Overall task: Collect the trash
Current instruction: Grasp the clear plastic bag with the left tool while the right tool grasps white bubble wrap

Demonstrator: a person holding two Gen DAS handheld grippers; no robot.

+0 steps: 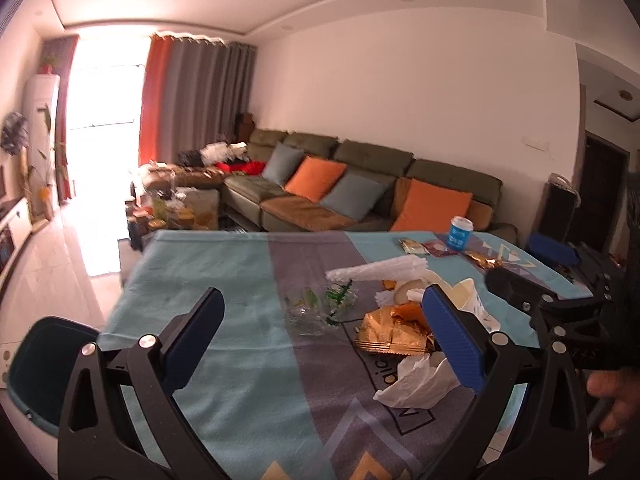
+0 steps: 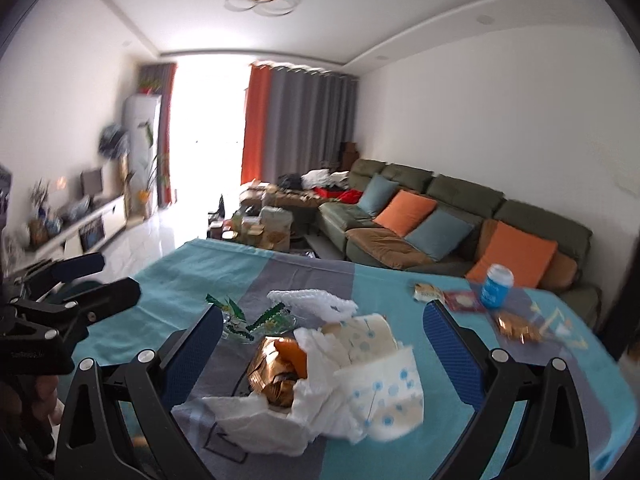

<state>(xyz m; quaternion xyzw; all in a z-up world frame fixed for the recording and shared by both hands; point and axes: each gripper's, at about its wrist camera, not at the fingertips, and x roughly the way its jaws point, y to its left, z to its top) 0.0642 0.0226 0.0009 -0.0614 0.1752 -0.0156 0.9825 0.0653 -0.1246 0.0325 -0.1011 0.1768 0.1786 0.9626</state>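
A heap of trash lies on the teal and grey tablecloth (image 1: 224, 280). It holds a gold foil wrapper (image 1: 392, 330) (image 2: 272, 368), a crumpled white tissue (image 1: 420, 384) (image 2: 256, 416), a crushed paper cup with blue dots (image 2: 380, 360) (image 1: 468, 296), a white foam net (image 1: 380, 270) (image 2: 312, 300) and clear wrappers with green print (image 1: 320, 308) (image 2: 248, 320). My left gripper (image 1: 324, 336) is open above the cloth, left of the heap. Hovering open over the heap is my right gripper (image 2: 324, 352), holding nothing.
A blue cup (image 1: 460, 232) (image 2: 496, 284), small packets (image 1: 412, 246) (image 2: 464, 300) and another gold wrapper (image 2: 516, 326) sit at the table's far right. A dark green bin (image 1: 44, 360) stands below the left table edge. A sofa with cushions (image 1: 360, 184) runs behind.
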